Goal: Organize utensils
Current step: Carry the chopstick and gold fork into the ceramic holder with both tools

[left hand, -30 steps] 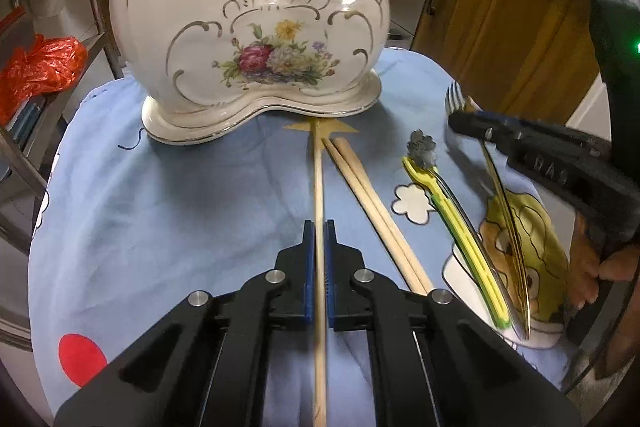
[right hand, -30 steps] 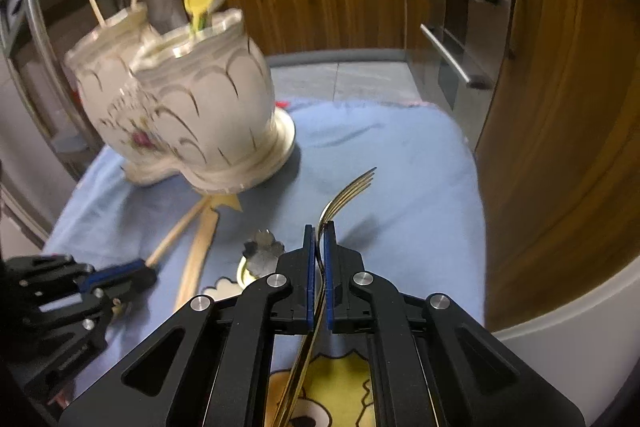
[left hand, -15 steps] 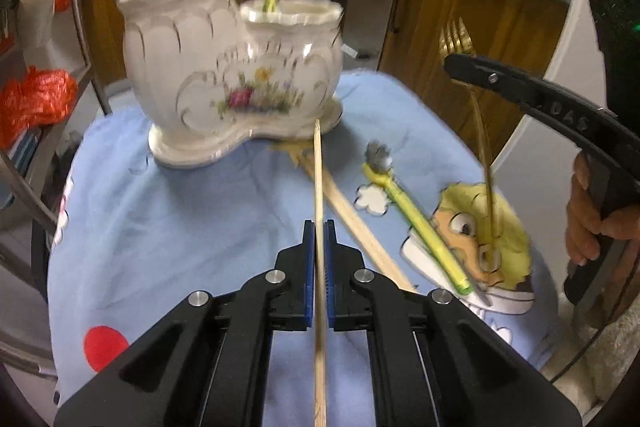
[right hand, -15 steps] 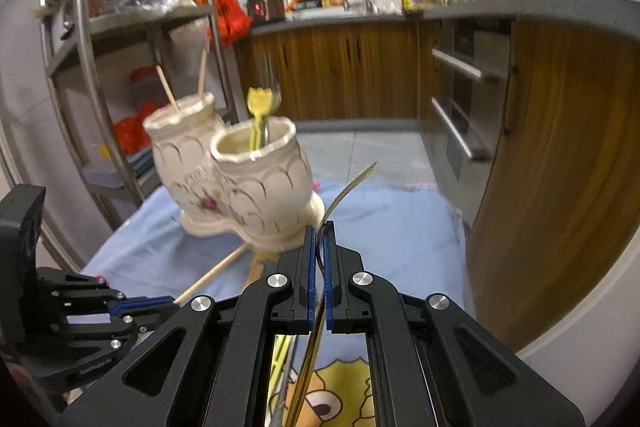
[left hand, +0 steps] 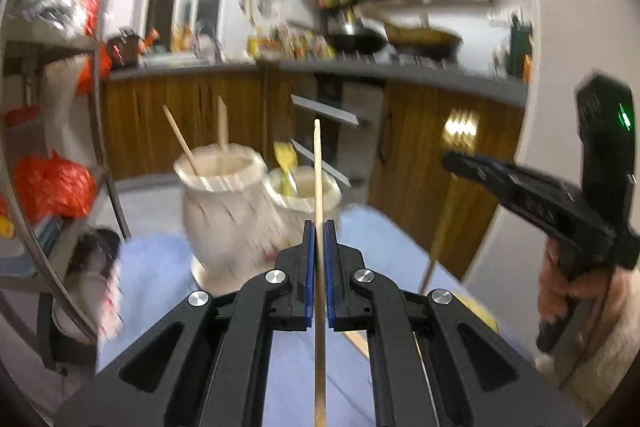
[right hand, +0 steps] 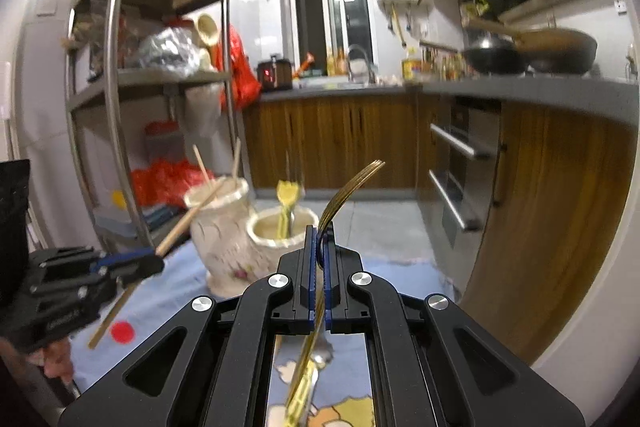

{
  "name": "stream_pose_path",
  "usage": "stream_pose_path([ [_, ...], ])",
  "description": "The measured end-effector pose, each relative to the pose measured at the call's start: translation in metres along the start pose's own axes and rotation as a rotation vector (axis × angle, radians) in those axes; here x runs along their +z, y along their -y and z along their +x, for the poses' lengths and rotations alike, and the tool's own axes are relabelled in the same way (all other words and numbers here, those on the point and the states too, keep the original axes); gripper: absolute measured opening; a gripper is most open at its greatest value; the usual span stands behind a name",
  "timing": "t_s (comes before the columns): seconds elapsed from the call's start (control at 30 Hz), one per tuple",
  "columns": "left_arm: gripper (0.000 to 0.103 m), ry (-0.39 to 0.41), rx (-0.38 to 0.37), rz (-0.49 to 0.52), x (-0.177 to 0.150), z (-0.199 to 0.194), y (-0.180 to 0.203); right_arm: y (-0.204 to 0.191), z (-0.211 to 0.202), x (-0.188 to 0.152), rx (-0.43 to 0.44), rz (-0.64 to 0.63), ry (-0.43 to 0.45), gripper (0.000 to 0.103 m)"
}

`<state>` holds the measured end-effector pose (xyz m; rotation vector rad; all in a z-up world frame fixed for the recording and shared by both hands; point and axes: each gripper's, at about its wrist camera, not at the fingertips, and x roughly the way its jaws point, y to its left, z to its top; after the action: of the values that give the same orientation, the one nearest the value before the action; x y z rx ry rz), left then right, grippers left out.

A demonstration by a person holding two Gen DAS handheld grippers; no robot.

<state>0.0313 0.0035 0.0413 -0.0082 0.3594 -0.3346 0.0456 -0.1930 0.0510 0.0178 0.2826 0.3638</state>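
My left gripper (left hand: 319, 227) is shut on a wooden chopstick (left hand: 317, 167) that points up and forward, above the blue cloth. A white floral ceramic holder (left hand: 224, 219) stands ahead; its left cup holds two chopsticks (left hand: 182, 143), and its right cup (left hand: 306, 193) holds a yellow-handled fork (left hand: 285, 157). My right gripper (right hand: 319, 233) is shut on a gold fork (right hand: 352, 183) with its tines raised toward the holder (right hand: 224, 239). In the right wrist view the left gripper (right hand: 154, 262) shows at the left with its chopstick (right hand: 188, 219). The right gripper (left hand: 454, 161) shows at the right of the left wrist view.
A blue cartoon-print cloth (left hand: 160, 279) covers the table; a yellow-handled utensil (right hand: 300, 391) and a loose chopstick (left hand: 356, 341) lie on it. A metal shelf rack (right hand: 116, 115) with red bags stands at the left. Wooden cabinets (right hand: 340, 139) and an oven front (right hand: 460, 163) lie behind.
Both grippers have risen and tipped upward, lifting the chopstick and the gold fork off the cloth. The holder now sits lower and smaller in both views.
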Motion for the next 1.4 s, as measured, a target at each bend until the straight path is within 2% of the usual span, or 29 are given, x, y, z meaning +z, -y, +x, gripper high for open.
stream_pose_path([
  [0.13, 0.004, 0.095, 0.016, -0.064, 0.028, -0.001, -0.028, -0.006, 0.006, 0.022, 0.007, -0.007, 0.042, 0.004],
  [0.3, 0.004, 0.138, 0.016, -0.143, 0.052, 0.02, -0.059, -0.005, 0.022, 0.04, 0.035, 0.014, 0.06, 0.004],
  [0.43, 0.004, 0.164, 0.02, -0.176, 0.068, 0.038, -0.077, 0.006, 0.037, 0.058, 0.069, 0.079, 0.081, 0.004],
  [0.7, 0.004, 0.228, 0.072, -0.11, 0.092, 0.08, -0.074, 0.025, 0.055, 0.085, 0.067, 0.173, 0.186, 0.004],
  [0.87, 0.004, 0.241, 0.104, -0.09, 0.093, 0.106, -0.072, 0.03, 0.069, 0.081, 0.03, 0.199, 0.235, 0.004],
  [0.97, 0.004, 0.256, 0.135, -0.053, 0.084, 0.117, -0.067, 0.031, 0.085, 0.071, 0.017, 0.193, 0.216, 0.004],
  [1.17, 0.004, 0.282, 0.192, 0.026, 0.07, 0.123, -0.057, 0.028, 0.116, 0.046, 0.007, 0.165, 0.115, 0.004],
  [1.4, 0.004, 0.269, 0.168, -0.004, 0.053, 0.104, -0.063, 0.023, 0.125, 0.031, 0.024, 0.133, 0.049, 0.004],
])
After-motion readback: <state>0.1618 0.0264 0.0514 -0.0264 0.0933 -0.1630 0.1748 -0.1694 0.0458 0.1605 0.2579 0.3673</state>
